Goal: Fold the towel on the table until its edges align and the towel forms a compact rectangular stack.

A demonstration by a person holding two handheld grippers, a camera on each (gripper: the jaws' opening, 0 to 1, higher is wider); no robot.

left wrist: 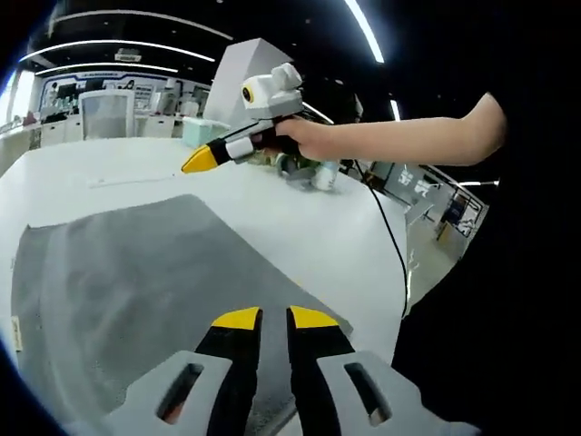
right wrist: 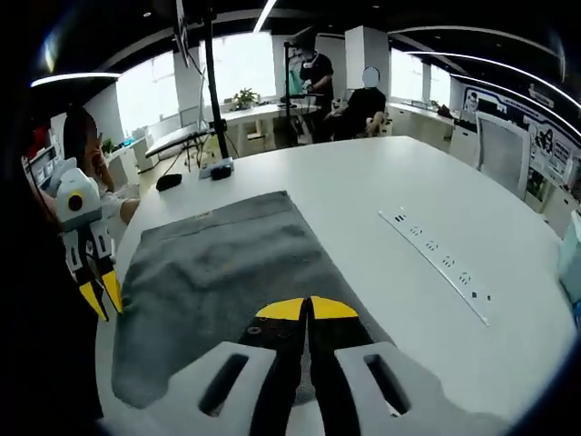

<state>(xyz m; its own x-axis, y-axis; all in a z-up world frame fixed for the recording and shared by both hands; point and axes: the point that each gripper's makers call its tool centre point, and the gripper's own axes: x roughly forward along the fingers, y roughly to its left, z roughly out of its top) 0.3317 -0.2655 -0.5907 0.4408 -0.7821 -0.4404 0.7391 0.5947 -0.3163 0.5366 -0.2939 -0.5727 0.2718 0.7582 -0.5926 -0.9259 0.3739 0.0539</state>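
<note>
A grey towel [left wrist: 136, 282] [right wrist: 227, 263] lies spread flat on the white table [left wrist: 300, 227] [right wrist: 381, 191]. In the left gripper view my left gripper [left wrist: 275, 318] hovers over the towel's near edge, its yellow-tipped jaws a little apart with nothing between them. The right gripper view shows it [right wrist: 98, 295] pointing down beside the towel's left edge. My right gripper [right wrist: 309, 309] is over the towel's near part with its tips together. From the left gripper view it [left wrist: 195, 163] is held in the air beyond the towel's far corner, shut and holding nothing.
A white power strip [right wrist: 436, 259] lies on the table right of the towel. A black cable [left wrist: 390, 236] runs over the table's edge, and small bottles [left wrist: 309, 173] stand near it. Dark items [right wrist: 168, 182] and a stand pole [right wrist: 211, 82] sit at the far edge. People sit behind.
</note>
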